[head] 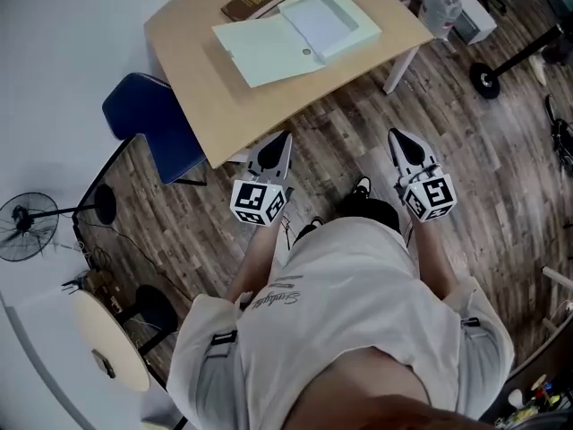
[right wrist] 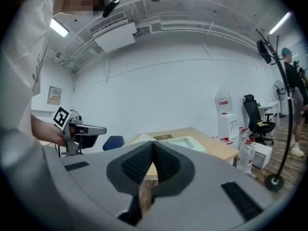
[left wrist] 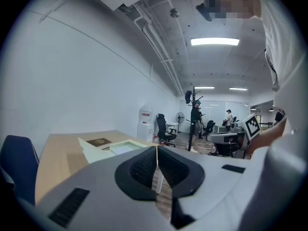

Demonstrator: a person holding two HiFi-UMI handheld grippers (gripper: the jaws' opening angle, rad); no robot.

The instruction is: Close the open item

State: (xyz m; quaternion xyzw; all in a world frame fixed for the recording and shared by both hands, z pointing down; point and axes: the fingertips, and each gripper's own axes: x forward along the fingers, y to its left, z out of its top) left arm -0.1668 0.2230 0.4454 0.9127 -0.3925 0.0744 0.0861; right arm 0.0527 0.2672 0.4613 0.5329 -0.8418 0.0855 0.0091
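Observation:
A pale green box lies open on the wooden table [head: 197,88]. Its shallow tray [head: 327,21] is to the right and its lid [head: 269,50] is folded out flat to the left. The left gripper view shows the box [left wrist: 122,148] beyond the jaws, and so does the right gripper view [right wrist: 185,142]. My left gripper [head: 283,135] [left wrist: 156,148] hangs over the floor just short of the table's near edge, shut and empty. My right gripper [head: 394,133] [right wrist: 153,143] is level with it, further right, also shut on nothing.
A brown book [head: 252,0] lies behind the box lid. A blue chair [head: 148,119] stands at the table's left side. A water bottle [head: 440,9] and boxes sit on the floor to the table's right. A floor fan [head: 22,227] stands far left. People stand further off in the room.

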